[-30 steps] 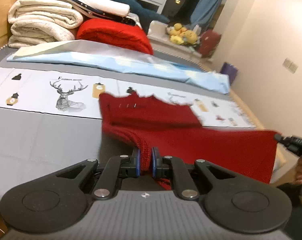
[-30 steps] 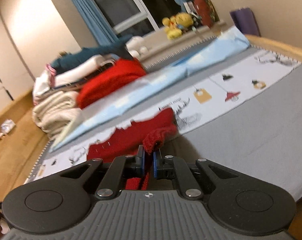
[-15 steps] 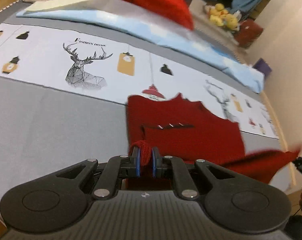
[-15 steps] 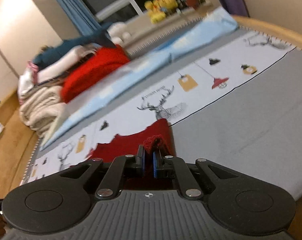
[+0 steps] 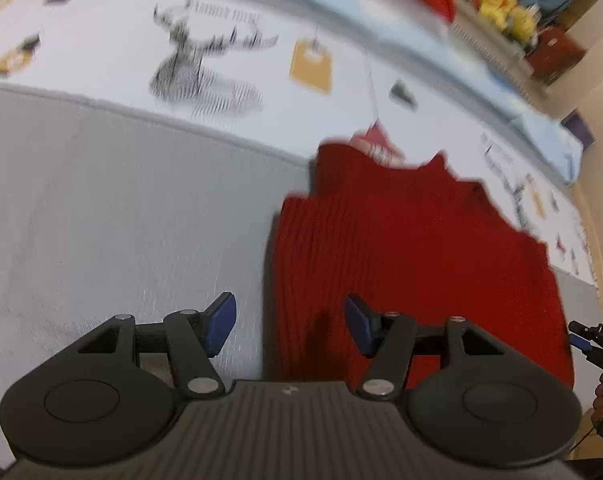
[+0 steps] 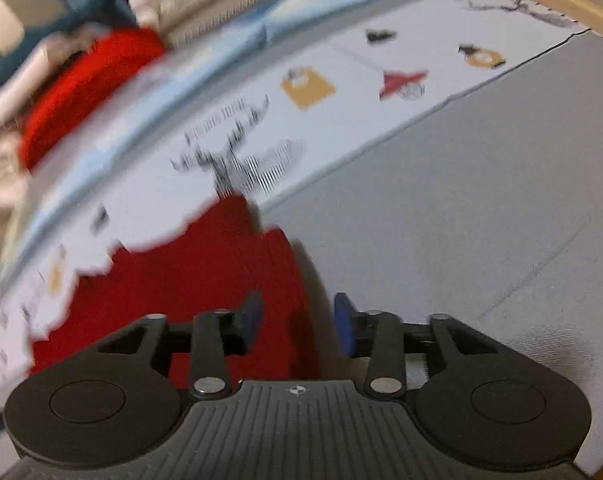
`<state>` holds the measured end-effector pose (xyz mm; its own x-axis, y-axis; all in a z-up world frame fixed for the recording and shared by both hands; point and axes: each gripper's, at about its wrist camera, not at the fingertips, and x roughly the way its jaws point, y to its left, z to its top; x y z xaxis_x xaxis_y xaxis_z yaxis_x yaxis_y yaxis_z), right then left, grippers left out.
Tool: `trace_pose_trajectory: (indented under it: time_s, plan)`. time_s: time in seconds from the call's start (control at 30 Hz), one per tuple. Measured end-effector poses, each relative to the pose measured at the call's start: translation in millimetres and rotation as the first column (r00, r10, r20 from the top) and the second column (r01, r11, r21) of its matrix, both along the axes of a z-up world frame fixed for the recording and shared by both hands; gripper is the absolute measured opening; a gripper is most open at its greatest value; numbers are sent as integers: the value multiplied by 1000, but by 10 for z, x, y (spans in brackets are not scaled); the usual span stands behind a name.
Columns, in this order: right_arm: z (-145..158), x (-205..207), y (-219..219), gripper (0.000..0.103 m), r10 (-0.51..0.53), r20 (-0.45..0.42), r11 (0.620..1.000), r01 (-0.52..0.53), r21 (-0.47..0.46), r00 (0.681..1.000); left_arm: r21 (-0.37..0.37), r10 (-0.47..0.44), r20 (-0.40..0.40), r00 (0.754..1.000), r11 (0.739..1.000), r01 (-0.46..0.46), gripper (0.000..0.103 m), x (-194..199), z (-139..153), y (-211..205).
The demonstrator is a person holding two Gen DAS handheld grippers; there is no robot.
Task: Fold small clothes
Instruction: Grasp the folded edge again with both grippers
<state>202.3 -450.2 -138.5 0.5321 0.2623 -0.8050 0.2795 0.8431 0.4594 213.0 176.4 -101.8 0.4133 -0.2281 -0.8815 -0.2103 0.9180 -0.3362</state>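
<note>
Left hand-held gripper [image 5: 289,322] jaws just opened, apart over red knit's [image 5: 401,248] left edge, right hand-held gripper [image 6: 297,322] jaws just opened, straddling its right edge unpinched, knit lying flat on grey bed [image 5: 121,208], deer-print cloth [image 5: 205,56] beyond

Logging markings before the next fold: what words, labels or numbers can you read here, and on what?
"DAS": white letters on the black right gripper at the left view's edge; the rest is cut off.
Line above the stag drawing on the white printed cloth band: blurred in both views, unreadable.
Red knitted garment: no label visible.
Small mark on the left gripper: a logo, not text.
</note>
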Motion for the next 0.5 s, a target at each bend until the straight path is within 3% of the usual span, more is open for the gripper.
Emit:
trace_pose_trajectory:
  time_s: [0.13,0.3,0.37,0.4,0.5]
  plan:
    - [-170,57,56,43,19,-51,998,-16,62,998,2,-12,-17,1000,1000,12,64,83,-94,-88]
    - [-137,91,174,38,83,-14,996,-83,18,996,12,-19,-35,999,1000,19,61,143,-238,-209]
    - [-105,108,168,12,86,2,996,-86,21,996,4,-38,-16,999,999,38,21,168,-223,-246]
    - [-74,98,157,12,84,19,996,-84,14,996,11,-45,2,999,999,45,14,167,-189,-261]
    - [104,42,125,11,71,95,997,-70,-16,993,7,-51,79,996,999,51,13,114,-16,-252]
